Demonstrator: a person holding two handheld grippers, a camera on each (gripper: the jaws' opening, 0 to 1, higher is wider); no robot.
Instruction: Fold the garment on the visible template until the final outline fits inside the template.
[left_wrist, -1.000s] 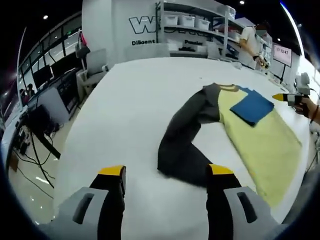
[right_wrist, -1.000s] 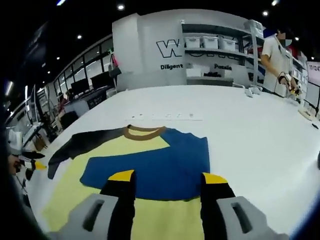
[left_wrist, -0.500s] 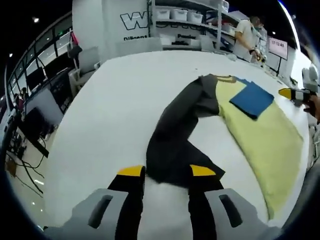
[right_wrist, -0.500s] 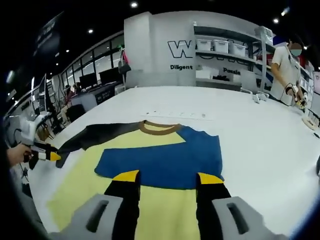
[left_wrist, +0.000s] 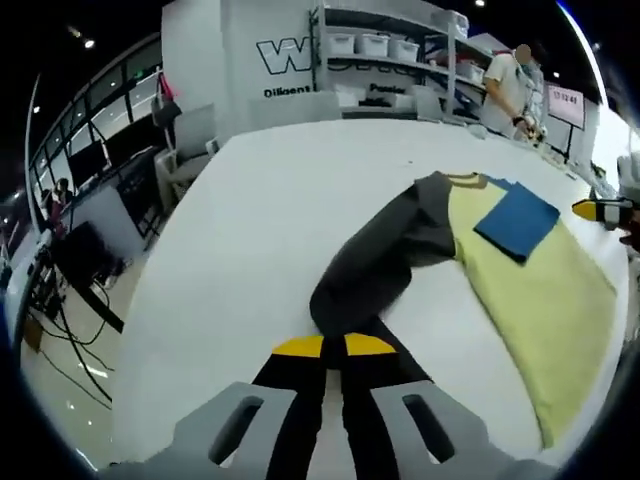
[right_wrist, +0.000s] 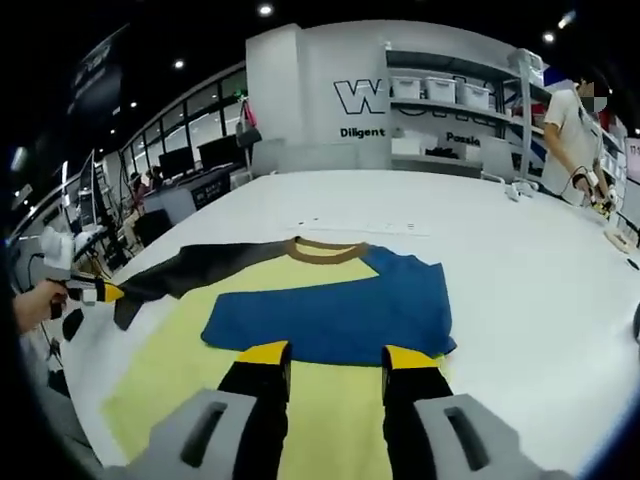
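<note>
On the white surface we record one garment: yellow body, brown collar, its blue sleeve folded across the chest, its dark grey sleeve stretched out away from the body. At that grey sleeve's cuff we find the left gripper, yellow tips nearly together and clenched on the fabric. Over the garment's yellow body, just short of the blue sleeve's edge, we note the right gripper, tips apart and holding nothing.
</note>
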